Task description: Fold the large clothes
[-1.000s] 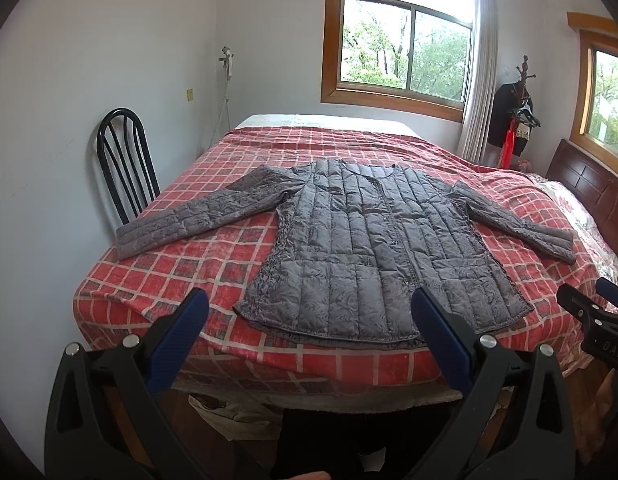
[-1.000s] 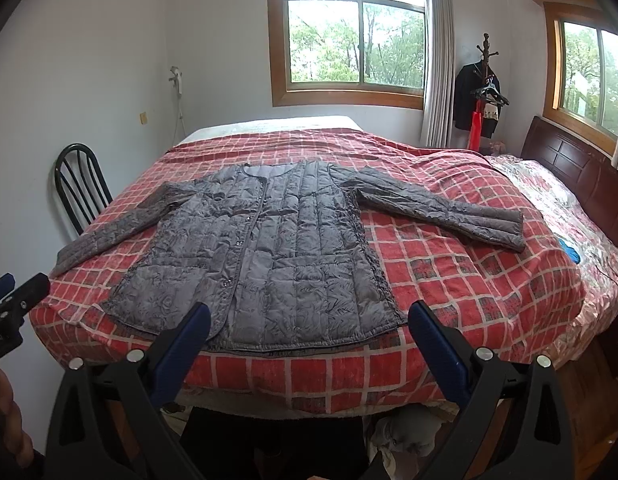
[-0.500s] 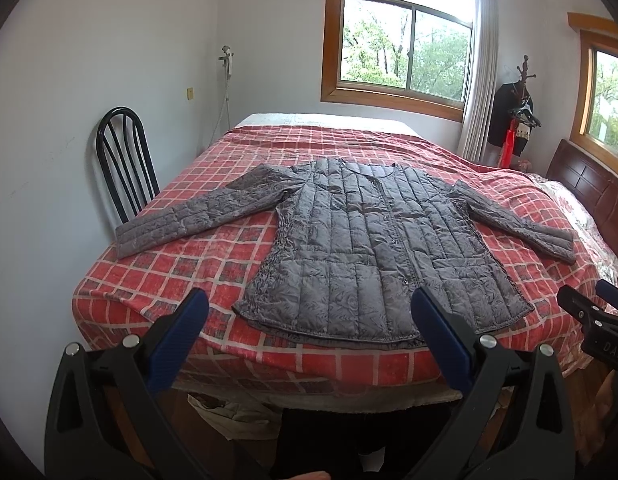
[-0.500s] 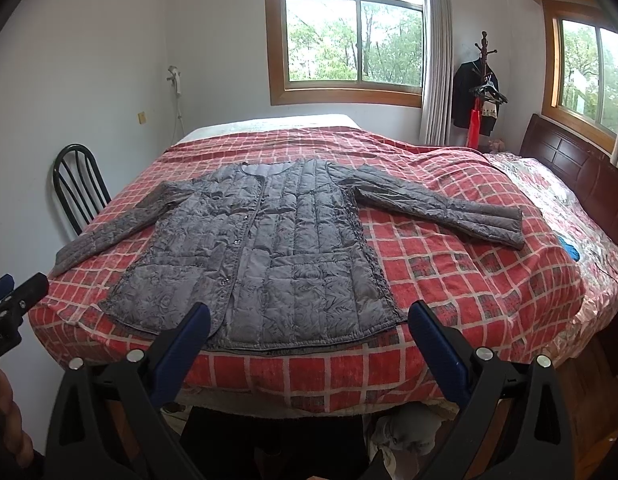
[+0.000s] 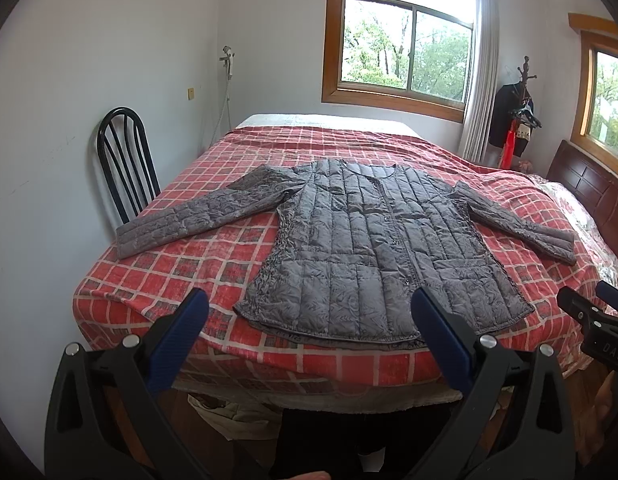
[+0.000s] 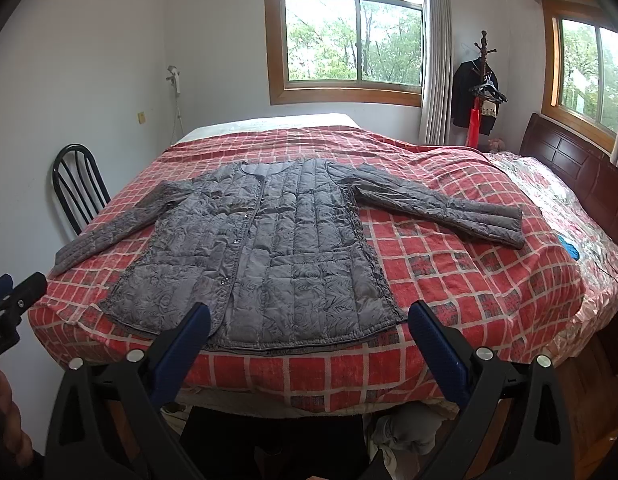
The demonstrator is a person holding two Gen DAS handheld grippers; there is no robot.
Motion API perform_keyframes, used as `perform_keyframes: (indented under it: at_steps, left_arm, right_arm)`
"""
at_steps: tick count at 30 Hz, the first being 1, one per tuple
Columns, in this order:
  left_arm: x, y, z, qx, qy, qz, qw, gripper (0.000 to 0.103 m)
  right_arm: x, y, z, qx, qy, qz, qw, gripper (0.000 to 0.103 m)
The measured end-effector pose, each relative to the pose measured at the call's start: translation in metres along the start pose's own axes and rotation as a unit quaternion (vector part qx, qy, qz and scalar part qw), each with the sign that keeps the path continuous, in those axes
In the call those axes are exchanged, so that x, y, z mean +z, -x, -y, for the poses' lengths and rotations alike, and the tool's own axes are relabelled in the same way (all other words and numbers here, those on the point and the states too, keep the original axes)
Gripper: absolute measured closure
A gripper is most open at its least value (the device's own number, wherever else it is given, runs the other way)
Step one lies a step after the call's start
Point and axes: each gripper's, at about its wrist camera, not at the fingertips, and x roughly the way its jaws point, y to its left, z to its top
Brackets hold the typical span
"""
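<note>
1. The grey quilted jacket (image 5: 369, 252) lies flat in the frame centre, on the bed (image 5: 181, 272), sleeves spread.
2. The left tool (image 5: 309, 312) is wide, holding nothing.
3. The right tool (image 6: 307, 322) is wide too, empty.

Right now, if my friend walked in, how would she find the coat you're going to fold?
Look at the big bed with the red checked blanket. Spread flat in its middle lies the grey quilted jacket, both sleeves stretched outward. It is the only grey, puffy, stitched thing lying on that blanket.
</note>
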Motion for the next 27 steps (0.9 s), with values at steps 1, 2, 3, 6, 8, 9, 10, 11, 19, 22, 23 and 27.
perform_keyframes:
  at_steps: [1,2,3,6,8,9,10,11,19,22,23,27]
  left_arm:
    - [0.000,0.000,0.000,0.001,0.000,0.000,1.0000,0.003]
    - [0.000,0.000,0.000,0.001,0.000,-0.001,1.0000,0.003]
    - [0.000,0.000,0.000,0.000,0.000,0.000,1.0000,0.003]
    - [0.000,0.000,0.000,0.000,0.001,-0.001,1.0000,0.003]
    - [0.000,-0.001,0.000,0.000,0.001,-0.002,1.0000,0.003]
    - [0.000,-0.002,0.000,-0.001,0.002,-0.003,1.0000,0.003]
    - [0.000,-0.003,0.000,-0.003,0.001,-0.004,1.0000,0.003]
    - [0.001,-0.006,0.000,-0.004,0.000,-0.005,1.0000,0.003]
    - [0.018,-0.055,0.011,-0.061,-0.012,0.000,0.9981,0.003]
    - [0.029,-0.087,0.017,-0.085,-0.005,-0.004,0.9963,0.003]
    - [0.032,-0.097,0.017,-0.095,0.001,-0.003,0.9955,0.003]
    - [0.045,-0.137,0.023,-0.092,0.006,-0.007,0.9957,0.003]
  right_arm:
    - [0.000,-0.001,0.000,0.000,0.000,0.000,1.000,0.004]
    - [0.000,-0.001,-0.001,0.000,0.000,0.000,1.000,0.004]
    - [0.000,-0.001,0.000,-0.001,0.000,0.000,1.000,0.004]
    - [0.000,-0.001,0.000,-0.002,0.000,0.000,1.000,0.004]
    - [0.001,-0.003,0.001,-0.003,-0.001,-0.001,1.000,0.004]
    - [0.001,-0.004,0.002,-0.004,-0.001,-0.002,1.000,0.004]
    - [0.001,-0.005,0.002,-0.006,-0.002,-0.002,1.000,0.004]
    - [0.002,-0.007,0.004,-0.009,-0.001,-0.003,1.000,0.004]
    - [0.023,-0.049,0.058,-0.028,-0.040,0.000,0.999,0.004]
    - [0.032,-0.078,0.094,-0.052,-0.064,-0.019,0.996,0.006]
    - [0.034,-0.084,0.100,-0.056,-0.068,-0.024,0.996,0.010]
    - [0.045,-0.118,0.138,-0.091,-0.079,-0.045,0.992,0.018]
